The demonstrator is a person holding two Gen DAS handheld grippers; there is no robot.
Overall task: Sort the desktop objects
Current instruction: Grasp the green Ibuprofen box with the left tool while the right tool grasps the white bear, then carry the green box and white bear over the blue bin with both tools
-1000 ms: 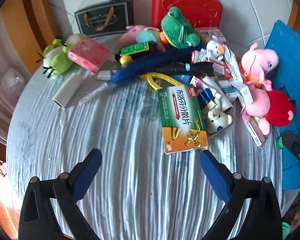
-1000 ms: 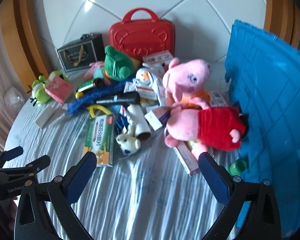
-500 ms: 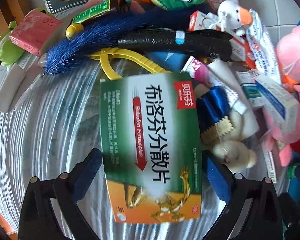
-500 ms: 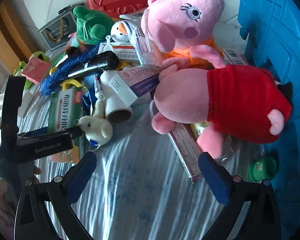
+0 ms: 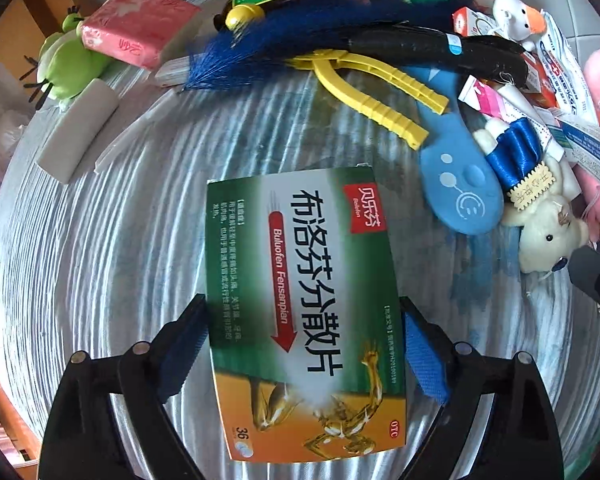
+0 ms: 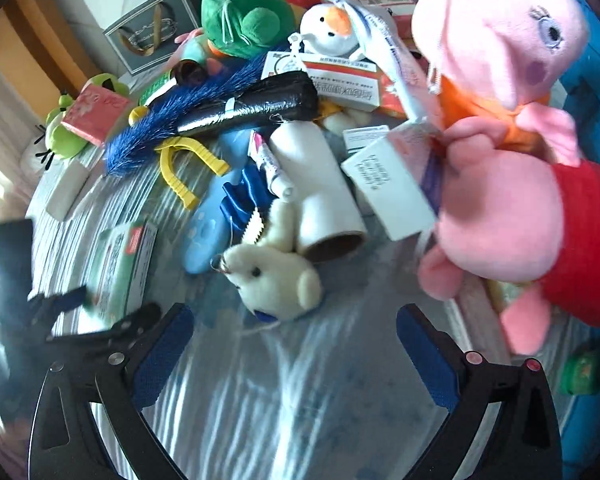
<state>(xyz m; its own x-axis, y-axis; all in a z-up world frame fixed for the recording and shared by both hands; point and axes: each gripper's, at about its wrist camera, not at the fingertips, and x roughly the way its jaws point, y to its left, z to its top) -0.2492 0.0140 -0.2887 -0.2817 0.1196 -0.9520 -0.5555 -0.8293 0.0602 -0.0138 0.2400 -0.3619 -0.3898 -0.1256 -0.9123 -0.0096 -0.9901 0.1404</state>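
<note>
A green and orange medicine box (image 5: 304, 312) lies between the pads of my left gripper (image 5: 304, 344), which is shut on it; the box also shows at the left of the right wrist view (image 6: 126, 264). My right gripper (image 6: 294, 344) is open and empty, just in front of a small cream plush bear (image 6: 276, 280). The bear also shows in the left wrist view (image 5: 548, 236). A pink plush pig in red (image 6: 520, 216) lies right of the right gripper, with a second pink pig (image 6: 496, 32) behind it.
A heap fills the far side of the striped table (image 5: 120, 240): blue shoehorn (image 5: 456, 184), yellow tongs (image 5: 372, 92), blue feather duster (image 5: 308, 40), black roll (image 5: 432, 48), green frog plush (image 6: 240, 12), white tube (image 6: 320, 188), pink packet (image 5: 136, 32), blue crate (image 6: 580, 80).
My left gripper has closed on the medicine box and drawn it back, uncovering the blue shoehorn. My right gripper has moved forward and left, toward the cream bear.
</note>
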